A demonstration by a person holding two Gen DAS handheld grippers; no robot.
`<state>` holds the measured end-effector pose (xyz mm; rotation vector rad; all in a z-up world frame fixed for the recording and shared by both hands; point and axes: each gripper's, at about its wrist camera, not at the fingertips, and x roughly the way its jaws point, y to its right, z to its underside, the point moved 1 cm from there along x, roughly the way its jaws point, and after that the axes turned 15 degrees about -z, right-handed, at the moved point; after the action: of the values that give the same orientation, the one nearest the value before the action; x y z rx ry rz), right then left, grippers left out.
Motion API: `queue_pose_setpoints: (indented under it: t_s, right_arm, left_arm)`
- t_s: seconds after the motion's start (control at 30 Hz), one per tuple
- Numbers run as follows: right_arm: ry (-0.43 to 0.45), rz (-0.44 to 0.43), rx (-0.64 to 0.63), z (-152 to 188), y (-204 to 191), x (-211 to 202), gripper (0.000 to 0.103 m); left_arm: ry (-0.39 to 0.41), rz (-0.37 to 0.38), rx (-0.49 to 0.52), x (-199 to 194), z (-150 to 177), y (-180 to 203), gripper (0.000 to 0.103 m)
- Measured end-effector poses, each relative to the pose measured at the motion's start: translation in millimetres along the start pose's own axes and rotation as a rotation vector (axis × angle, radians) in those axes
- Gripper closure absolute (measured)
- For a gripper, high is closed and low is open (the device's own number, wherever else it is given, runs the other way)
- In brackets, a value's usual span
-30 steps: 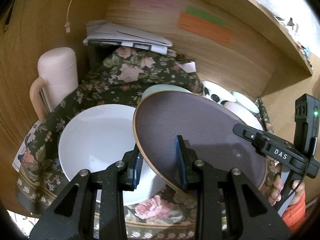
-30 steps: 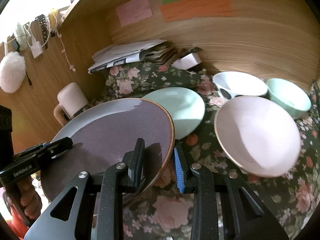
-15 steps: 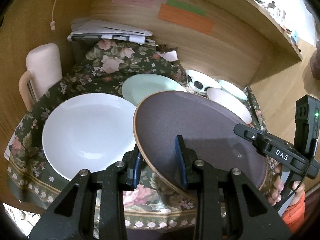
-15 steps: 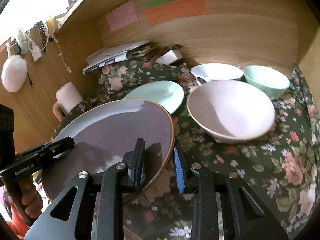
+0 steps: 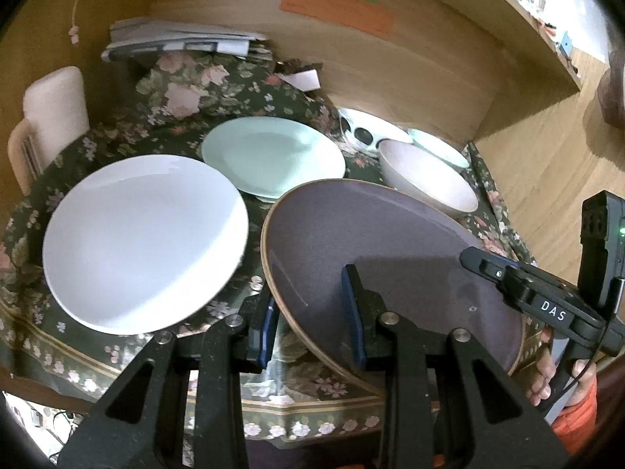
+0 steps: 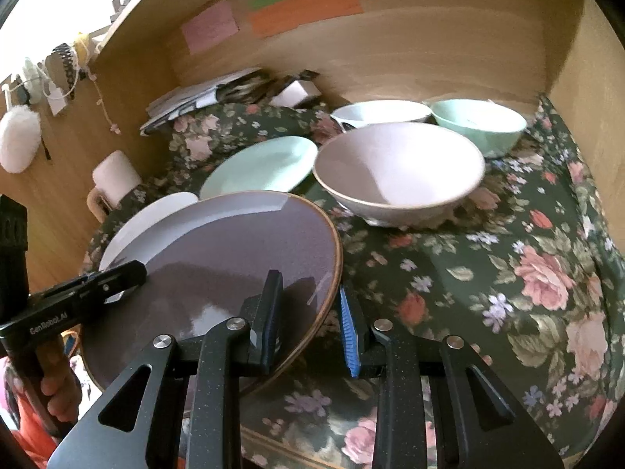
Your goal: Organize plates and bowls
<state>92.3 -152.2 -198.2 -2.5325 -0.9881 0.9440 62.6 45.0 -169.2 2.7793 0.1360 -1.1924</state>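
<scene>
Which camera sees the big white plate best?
The left wrist view. There the white plate lies whole on the flowered cloth, nothing covering it. In the right wrist view only a sliver peeks out behind the purple plate held in both grippers.

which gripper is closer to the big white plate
Left. The left gripper grips the purple plate's rim right beside the white plate; the right gripper holds the opposite rim, farther away.
</scene>
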Motion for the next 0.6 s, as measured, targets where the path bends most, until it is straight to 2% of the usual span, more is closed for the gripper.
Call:
queue_pose_setpoints:
  t_s: [0.6]
  right_arm:
    - [-0.052,0.037,0.049,11,30,20,0.078]
  left_arm:
    - [-0.062,-0.002,-0.004,50,2,10,0.072]
